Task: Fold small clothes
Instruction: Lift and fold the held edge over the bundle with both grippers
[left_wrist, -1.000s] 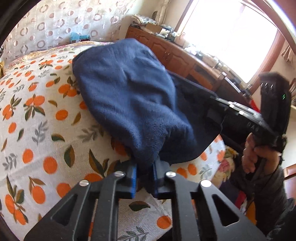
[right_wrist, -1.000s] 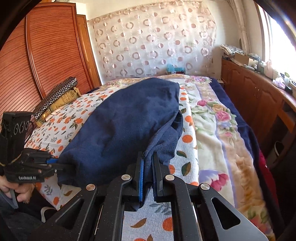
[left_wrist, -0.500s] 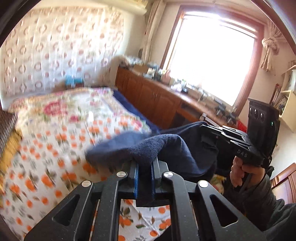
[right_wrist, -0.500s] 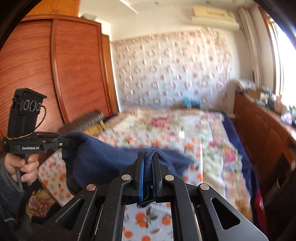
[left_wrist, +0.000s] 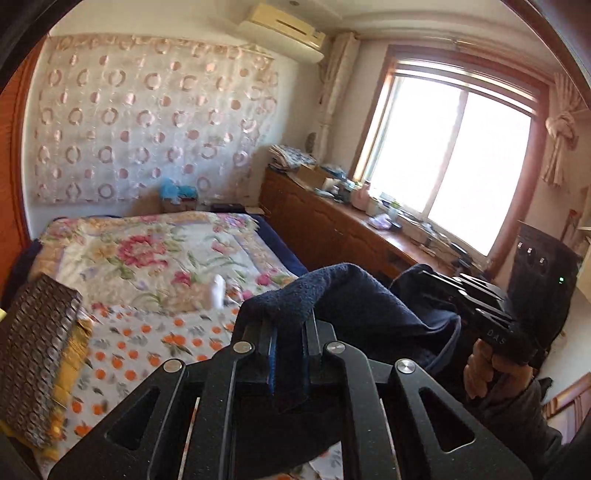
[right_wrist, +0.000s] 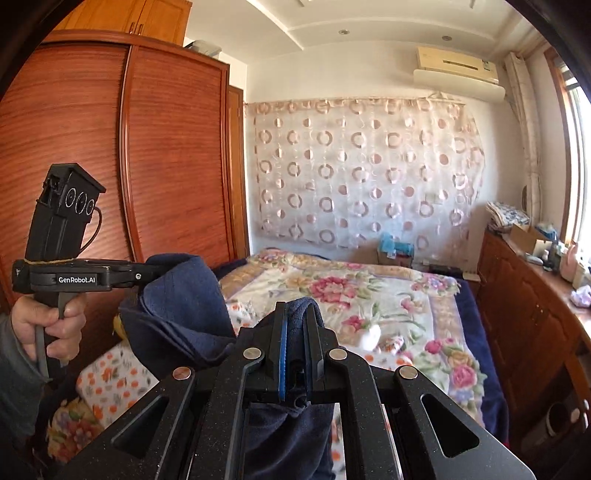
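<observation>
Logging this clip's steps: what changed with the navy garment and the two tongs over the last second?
The navy garment went from lying spread on the bed to hanging lifted between both tongs, which rose and tipped toward level. Unchanged: the left tongs and the right tongs remain clamped on its edges.

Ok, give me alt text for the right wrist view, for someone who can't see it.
The right gripper, jaws shut, pinches one edge of a navy fleece garment, while the left gripper, held in a hand at the left, clamps another edge, the cloth raised between them. Behind lie a floral bedspread, a wooden wardrobe and a circle-patterned curtain.
</observation>
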